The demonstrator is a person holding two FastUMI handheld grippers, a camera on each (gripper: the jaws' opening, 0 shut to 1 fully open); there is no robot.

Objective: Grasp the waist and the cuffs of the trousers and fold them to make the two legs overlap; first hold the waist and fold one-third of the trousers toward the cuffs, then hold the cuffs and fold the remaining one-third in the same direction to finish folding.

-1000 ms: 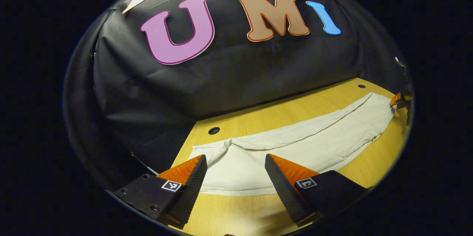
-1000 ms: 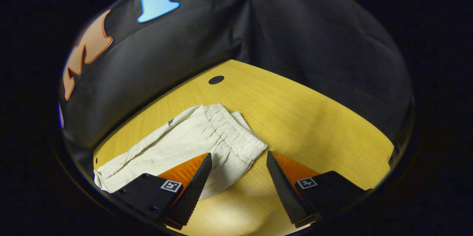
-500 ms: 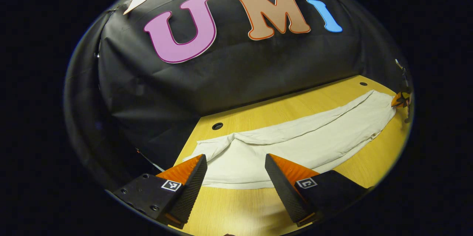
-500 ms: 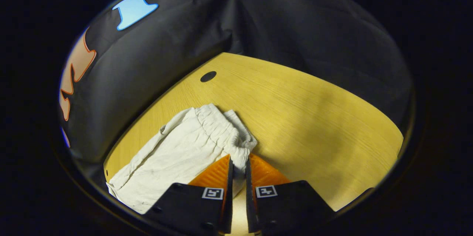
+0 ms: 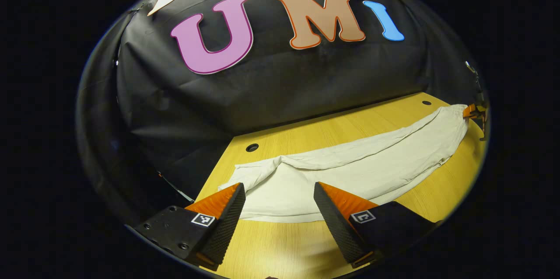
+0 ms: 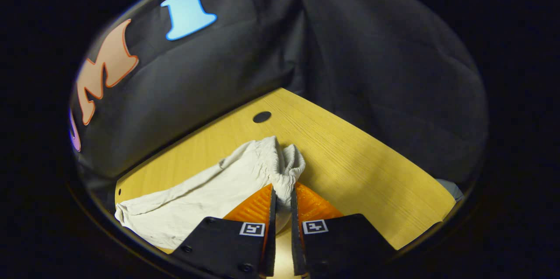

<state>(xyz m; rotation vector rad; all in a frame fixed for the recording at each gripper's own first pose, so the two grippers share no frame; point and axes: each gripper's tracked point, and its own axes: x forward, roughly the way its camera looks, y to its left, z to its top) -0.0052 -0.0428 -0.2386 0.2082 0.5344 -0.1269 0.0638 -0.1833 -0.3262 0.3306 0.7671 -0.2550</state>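
A pair of cream-white trousers (image 5: pixel 350 169) lies stretched across a yellow wooden table (image 5: pixel 306 252) in the booth, legs already laid one over the other. In the left gripper view, the left gripper (image 5: pixel 279 202) hovers over the cuff end (image 5: pixel 258 178) with its fingers spread wide — nothing between them, the cloth lying flat below and beyond the tips. Far off at the right edge of that view, the other gripper shows small against the waist of the garment.

In the right gripper view, the right gripper (image 6: pixel 282 193) has its fingers drawn nearly together on the elastic waistband (image 6: pixel 280 169), the gathered fabric bunched up and pinched between both pads — the rest of the trousers trails away to the left across the tabletop. A dark round hole (image 6: pixel 262 116) in the table sits just beyond the waistband; a similar hole (image 5: pixel 252 147) lies near the cuff end in the left gripper view.
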